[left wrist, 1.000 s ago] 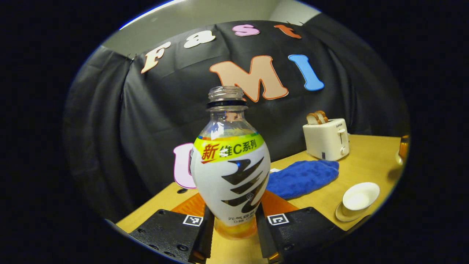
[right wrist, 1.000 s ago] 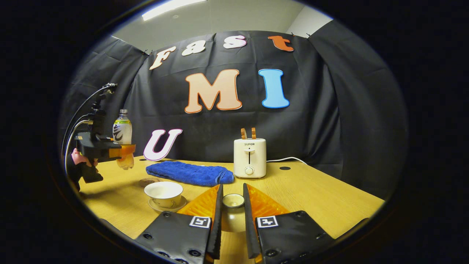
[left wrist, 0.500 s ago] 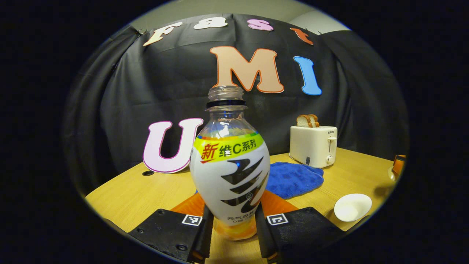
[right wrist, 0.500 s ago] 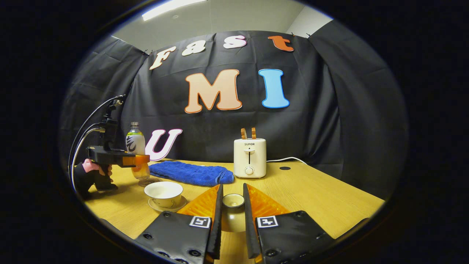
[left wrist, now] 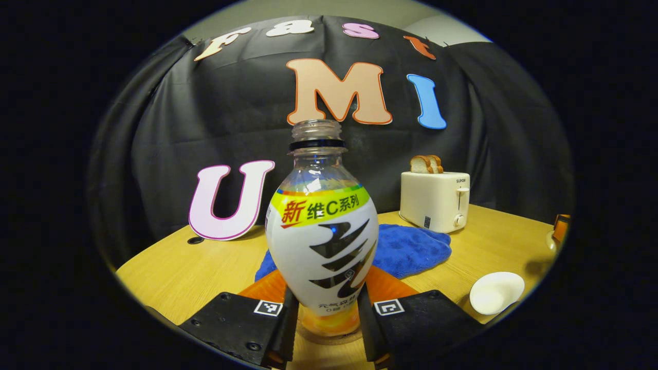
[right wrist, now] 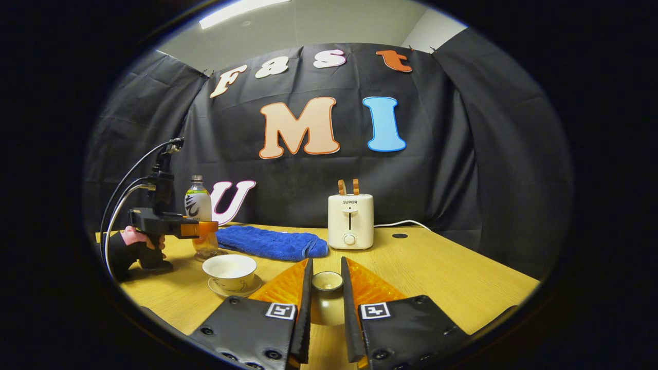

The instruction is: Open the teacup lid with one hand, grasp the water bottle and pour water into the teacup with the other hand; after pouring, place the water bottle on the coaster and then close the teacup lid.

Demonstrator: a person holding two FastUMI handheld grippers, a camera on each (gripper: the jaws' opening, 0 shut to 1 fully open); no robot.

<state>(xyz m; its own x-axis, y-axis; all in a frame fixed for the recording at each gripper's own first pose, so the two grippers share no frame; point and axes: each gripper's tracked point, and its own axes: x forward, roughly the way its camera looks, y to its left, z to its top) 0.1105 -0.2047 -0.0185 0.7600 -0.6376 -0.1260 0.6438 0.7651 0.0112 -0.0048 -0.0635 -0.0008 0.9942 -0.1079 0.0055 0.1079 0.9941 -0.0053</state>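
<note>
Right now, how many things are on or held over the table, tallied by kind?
Drink bottle: 1
Teacup on saucer: 1
Teacup lid: 1
Blue towel: 1
Toaster: 1
Bread slices: 2
Coaster: 1
Total: 8

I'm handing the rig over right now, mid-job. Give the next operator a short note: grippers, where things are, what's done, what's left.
Left gripper: jaws shut on the water bottle, upright and uncapped, low over the coaster; whether it is fully seated I cannot tell.
Right gripper: jaws shut on the teacup lid, held off the cup.
Teacup: open, on its saucer on the table, beside the bottle.
Done: lid off; bottle brought to the coaster.
Left: release the bottle, put the lid on the teacup.
</note>
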